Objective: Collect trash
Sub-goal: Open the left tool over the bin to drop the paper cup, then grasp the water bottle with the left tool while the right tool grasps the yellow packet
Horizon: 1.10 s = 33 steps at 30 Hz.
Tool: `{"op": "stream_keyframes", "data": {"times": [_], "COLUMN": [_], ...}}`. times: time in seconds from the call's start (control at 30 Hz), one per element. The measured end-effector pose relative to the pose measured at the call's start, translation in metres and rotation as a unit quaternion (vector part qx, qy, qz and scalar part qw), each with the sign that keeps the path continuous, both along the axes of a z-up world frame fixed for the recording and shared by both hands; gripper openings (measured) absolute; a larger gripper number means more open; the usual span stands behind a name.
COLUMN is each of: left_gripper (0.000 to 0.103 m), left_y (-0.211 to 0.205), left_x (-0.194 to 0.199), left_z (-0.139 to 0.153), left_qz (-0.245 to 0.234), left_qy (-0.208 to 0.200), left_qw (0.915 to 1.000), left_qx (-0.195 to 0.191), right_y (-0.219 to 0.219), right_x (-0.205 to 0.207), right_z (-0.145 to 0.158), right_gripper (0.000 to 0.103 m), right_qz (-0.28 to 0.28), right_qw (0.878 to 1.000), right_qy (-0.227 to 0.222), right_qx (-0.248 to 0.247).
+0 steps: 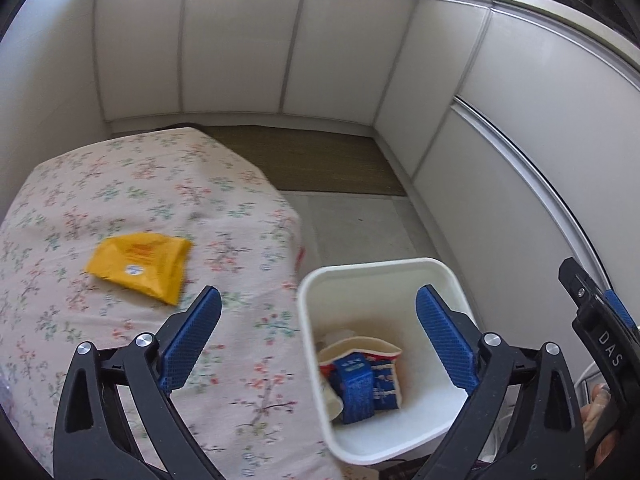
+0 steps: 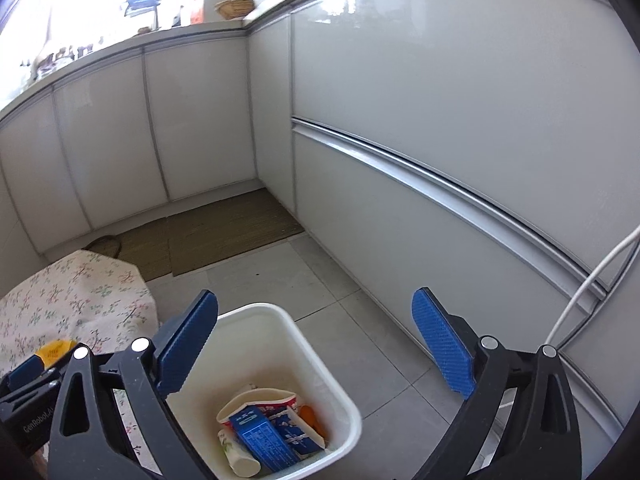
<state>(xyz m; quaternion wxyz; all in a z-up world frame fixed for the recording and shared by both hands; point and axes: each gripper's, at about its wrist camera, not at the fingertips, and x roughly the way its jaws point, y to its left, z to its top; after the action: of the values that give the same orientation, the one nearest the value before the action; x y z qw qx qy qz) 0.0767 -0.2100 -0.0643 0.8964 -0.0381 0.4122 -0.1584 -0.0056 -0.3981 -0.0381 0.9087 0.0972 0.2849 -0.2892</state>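
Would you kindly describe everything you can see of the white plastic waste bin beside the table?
The white plastic waste bin is a squarish, open-topped tub with rounded corners and smooth, slightly tapering walls. It stands upright on the grey floor tiles, next to the table draped in a floral cloth; whether they touch is unclear. It is partly filled: a blue and white carton, a crumpled red and white paper cup, a small white tube and something orange lie inside. Neither gripper touches it.

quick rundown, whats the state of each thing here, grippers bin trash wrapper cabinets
left gripper: open, empty, above the table edge and bin
right gripper: open, empty, above the bin
white bin: upright on the floor, no lid, partly filled
blue carton: inside the bin
yellow wrapper: lying flat on the floral tablecloth, not yet collected
cabinet doors: shut
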Motion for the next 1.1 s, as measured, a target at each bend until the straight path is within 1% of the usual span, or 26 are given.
{"op": "stream_keyframes", "data": {"times": [0.13, 0.27, 0.37, 0.5, 0.63, 0.73, 0.87, 0.9, 0.93, 0.97, 1.0, 1.1], "left_gripper": [0.096, 0.096, 0.096, 0.096, 0.096, 0.096, 0.096, 0.096, 0.096, 0.096, 0.096, 0.096], "left_y": [0.039, 0.085, 0.123, 0.173, 0.222, 0.258, 0.309, 0.325, 0.335, 0.35, 0.359, 0.395], "left_x": [0.0, 0.0, 0.0, -0.005, -0.013, -0.019, -0.025, -0.026, -0.028, -0.029, -0.031, -0.034], "left_z": [0.0, -0.001, -0.002, 0.001, 0.004, 0.003, -0.004, -0.008, -0.009, -0.013, -0.015, -0.027], "left_qz": [0.045, 0.097, 0.137, 0.189, 0.238, 0.279, 0.337, 0.356, 0.368, 0.387, 0.4, 0.45], "left_qy": [-0.002, 0.004, 0.01, 0.013, 0.008, 0.007, 0.023, 0.029, 0.032, 0.038, 0.042, 0.065], "left_qw": [0.9989, 0.9952, 0.9903, 0.9815, 0.9703, 0.9584, 0.9384, 0.9305, 0.9257, 0.9171, 0.9112, 0.8869], "left_qx": [0.009, 0.017, 0.023, 0.028, 0.043, 0.058, 0.073, 0.079, 0.082, 0.086, 0.088, 0.083], "right_y": [0.032, 0.075, 0.112, 0.158, 0.199, 0.223, 0.252, 0.256, 0.262, 0.267, 0.27, 0.276], "right_x": [0.016, 0.031, 0.042, 0.056, 0.066, 0.072, 0.078, 0.078, 0.079, 0.079, 0.08, 0.081], "right_z": [0.002, 0.002, 0.001, -0.001, -0.004, -0.008, -0.017, -0.019, -0.022, -0.024, -0.025, -0.031], "right_gripper": [0.095, 0.095, 0.096, 0.096, 0.096, 0.096, 0.096, 0.096, 0.096, 0.096, 0.096, 0.096], "right_qz": [0.044, 0.097, 0.141, 0.196, 0.238, 0.263, 0.292, 0.296, 0.302, 0.306, 0.309, 0.316], "right_qw": [0.999, 0.995, 0.99, 0.98, 0.971, 0.964, 0.956, 0.954, 0.952, 0.95, 0.949, 0.946], "right_qy": [-0.001, 0.001, 0.004, 0.007, 0.009, 0.016, 0.029, 0.031, 0.034, 0.037, 0.04, 0.047], "right_qx": [-0.005, -0.008, -0.016, -0.02, -0.025, -0.023, -0.031, -0.034, -0.037, -0.041, -0.043, -0.049]}}
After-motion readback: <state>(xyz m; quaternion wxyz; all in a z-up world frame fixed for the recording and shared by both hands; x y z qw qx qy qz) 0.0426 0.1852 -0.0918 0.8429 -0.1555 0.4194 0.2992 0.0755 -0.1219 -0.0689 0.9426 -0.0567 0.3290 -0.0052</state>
